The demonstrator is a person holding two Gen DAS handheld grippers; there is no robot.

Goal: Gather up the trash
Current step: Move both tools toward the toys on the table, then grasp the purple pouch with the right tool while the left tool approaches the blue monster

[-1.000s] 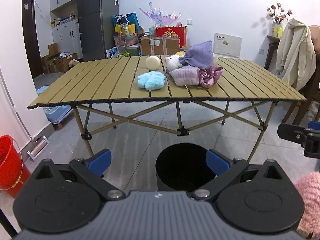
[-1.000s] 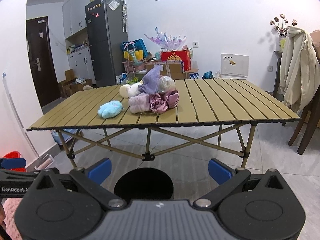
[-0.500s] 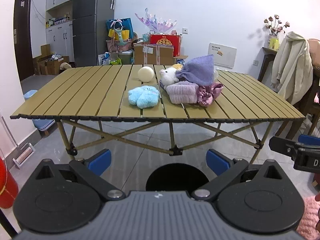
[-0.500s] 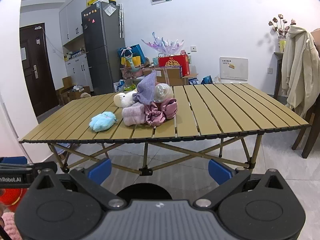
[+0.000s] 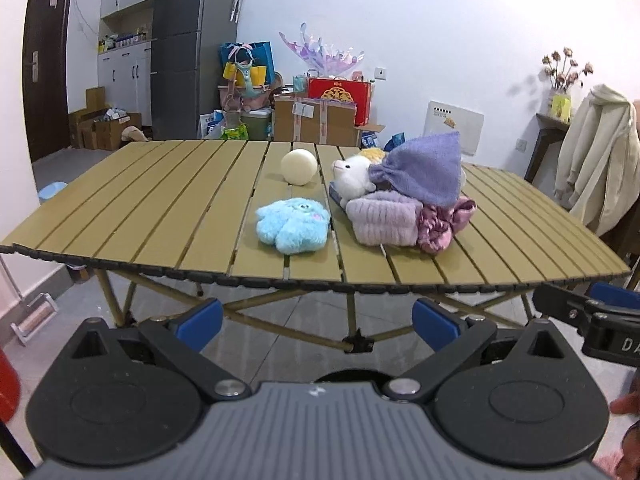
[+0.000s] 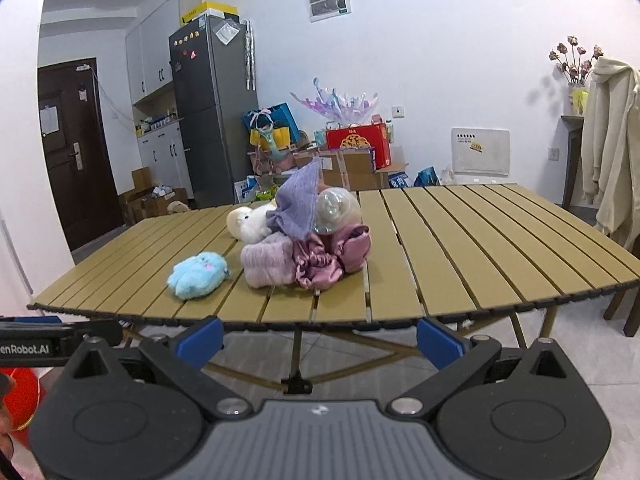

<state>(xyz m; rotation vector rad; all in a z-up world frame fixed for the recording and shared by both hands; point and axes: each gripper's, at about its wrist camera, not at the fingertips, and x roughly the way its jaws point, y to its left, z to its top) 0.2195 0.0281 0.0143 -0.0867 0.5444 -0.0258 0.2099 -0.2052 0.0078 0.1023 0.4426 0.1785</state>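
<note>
Trash to collect sits as a small heap near the middle of the slatted tabletop: a blue plush toy lies toward the near edge, just left of a folded lilac cloth that touches a crumpled pink satin piece. Behind these, a white plush animal leans against a purple knitted cloth draped over the heap, and a cream ball rests apart on the far left of the group. From the right wrist view, a clear crinkled plastic ball shows beside the purple cloth.

Both tools hang below the tabletop's near edge, well short of the heap. The left gripper has its jaws spread wide with nothing between them, and the right gripper likewise has its jaws spread and holds nothing. Only the rim of a dark bin on the floor peeks over the left tool's body. A red bucket stands on the floor at the far left.
</note>
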